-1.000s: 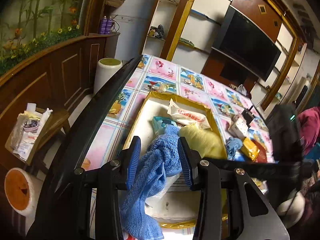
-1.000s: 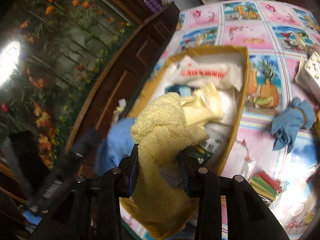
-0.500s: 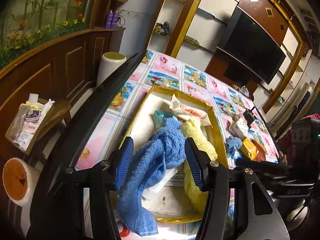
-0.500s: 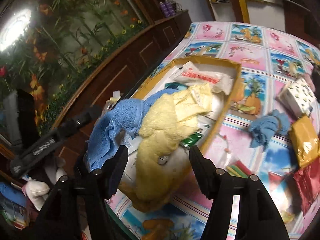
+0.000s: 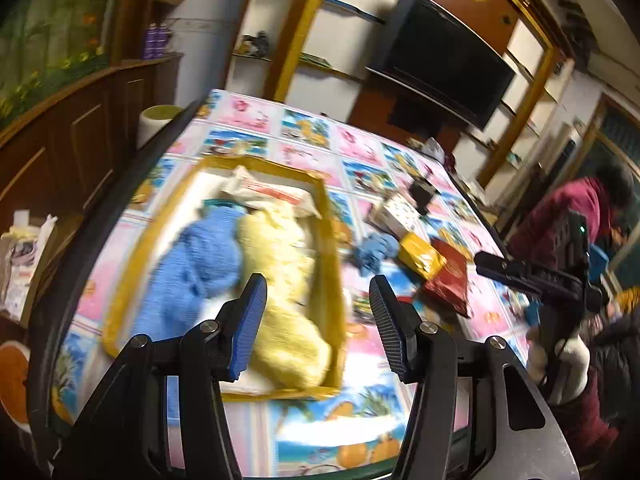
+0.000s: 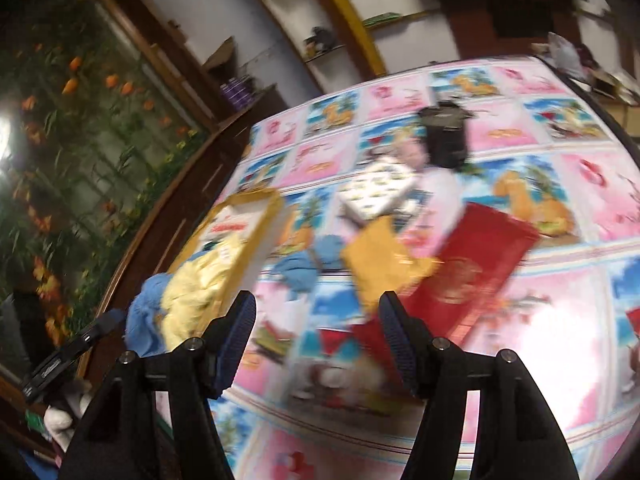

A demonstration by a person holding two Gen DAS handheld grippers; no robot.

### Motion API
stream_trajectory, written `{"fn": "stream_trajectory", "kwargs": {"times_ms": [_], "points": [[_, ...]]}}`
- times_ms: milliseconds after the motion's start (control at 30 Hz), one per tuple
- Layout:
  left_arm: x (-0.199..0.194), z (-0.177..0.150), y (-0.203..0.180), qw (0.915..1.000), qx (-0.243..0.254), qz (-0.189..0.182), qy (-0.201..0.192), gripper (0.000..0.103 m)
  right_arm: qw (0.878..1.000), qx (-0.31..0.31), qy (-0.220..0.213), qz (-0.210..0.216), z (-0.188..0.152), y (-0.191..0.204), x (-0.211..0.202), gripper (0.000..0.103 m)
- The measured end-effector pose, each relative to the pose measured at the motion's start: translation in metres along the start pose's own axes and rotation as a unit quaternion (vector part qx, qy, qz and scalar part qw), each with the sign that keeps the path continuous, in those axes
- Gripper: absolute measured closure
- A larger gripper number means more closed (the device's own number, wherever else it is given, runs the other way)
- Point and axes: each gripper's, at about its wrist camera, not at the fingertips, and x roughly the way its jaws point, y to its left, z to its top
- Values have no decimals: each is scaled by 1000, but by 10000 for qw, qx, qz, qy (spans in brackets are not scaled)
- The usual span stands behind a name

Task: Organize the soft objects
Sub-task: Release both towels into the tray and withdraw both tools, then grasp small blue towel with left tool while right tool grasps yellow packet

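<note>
A blue towel (image 5: pixel 196 272) and a yellow towel (image 5: pixel 288 304) lie side by side in the yellow-rimmed box (image 5: pixel 332 264) on the patterned table. My left gripper (image 5: pixel 318 324) hangs open above the box's near right part, nothing between its pads. My right gripper (image 6: pixel 316 344) is open too, over the table to the right of the box (image 6: pixel 256 240), empty. A small blue cloth (image 6: pixel 310 266) lies on the table just right of the box, also seen as the blue cloth (image 5: pixel 372 252) in the left wrist view. Both views are motion-blurred.
A yellow packet (image 6: pixel 384 264), a red packet (image 6: pixel 476 272), a patterned white box (image 6: pixel 376 192) and a dark object (image 6: pixel 444 136) lie beyond the right gripper. A white plastic bag (image 5: pixel 272 196) sits at the box's far end. A person in a maroon sleeve (image 5: pixel 560 216) is at the right.
Both grippers opened and let go of their towels, which now lie in the box. Both then swung right; the right gripper moved well away over the table.
</note>
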Motion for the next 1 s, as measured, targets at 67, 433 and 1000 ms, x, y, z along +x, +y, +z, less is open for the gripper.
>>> {"fn": "stream_trajectory", "kwargs": {"times_ms": [67, 433, 1000], "points": [[9, -3, -17, 9997, 212, -57, 140, 50, 9997, 225, -76, -113, -3, -22, -8, 39], [64, -4, -98, 9914, 1199, 26, 534, 50, 9967, 733, -178, -313, -21, -90, -34, 39], [153, 39, -92, 9889, 857, 240, 1193, 50, 9941, 721, -373, -721, 14, -123, -52, 38]]}}
